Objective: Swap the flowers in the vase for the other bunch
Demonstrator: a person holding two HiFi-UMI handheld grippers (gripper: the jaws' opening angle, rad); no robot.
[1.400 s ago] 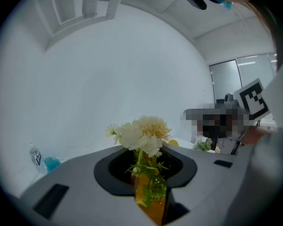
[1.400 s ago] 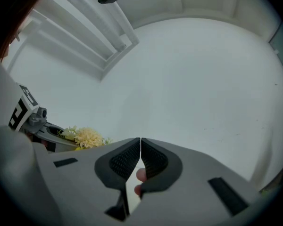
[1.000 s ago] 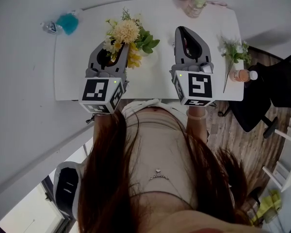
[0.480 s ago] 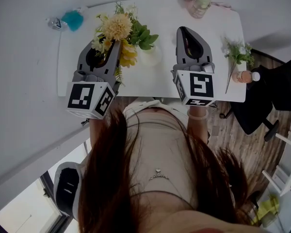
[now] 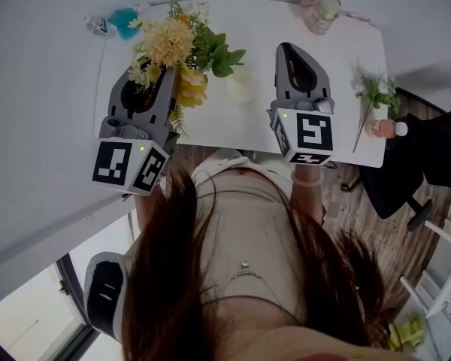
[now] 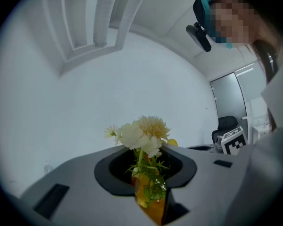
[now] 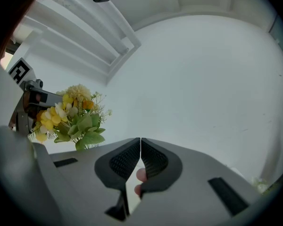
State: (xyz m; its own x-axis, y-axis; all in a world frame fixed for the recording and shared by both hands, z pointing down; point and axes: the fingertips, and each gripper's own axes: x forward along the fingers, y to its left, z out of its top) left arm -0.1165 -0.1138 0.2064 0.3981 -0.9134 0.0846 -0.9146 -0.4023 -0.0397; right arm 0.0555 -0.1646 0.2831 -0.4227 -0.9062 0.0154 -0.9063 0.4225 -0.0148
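— Yellow and cream flowers: where are they found?
— They are gripped by the left gripper. The stems are pinched between its jaws, which are kept narrowly apart by them. In the left gripper view the stems and an orange-yellow bloom are seen wedged in the gap, with the pale heads rising above it.
— And the vase?
— It is set on the white table, between the two grippers. The bunch is held outside it, to its left in the head view, with green leaves reaching near its rim.
— How is the right gripper described?
— Its jaws are pressed together, pad against pad, and nothing is held between them. It is positioned just right of the vase.
— Where is the other bunch placed?
— It is laid near the table's right edge, well apart from the vase, with white blossoms and green leaves at the far end and stems toward the person. A bottle is seen just beside the stems. A pink cup is stood at the far edge.
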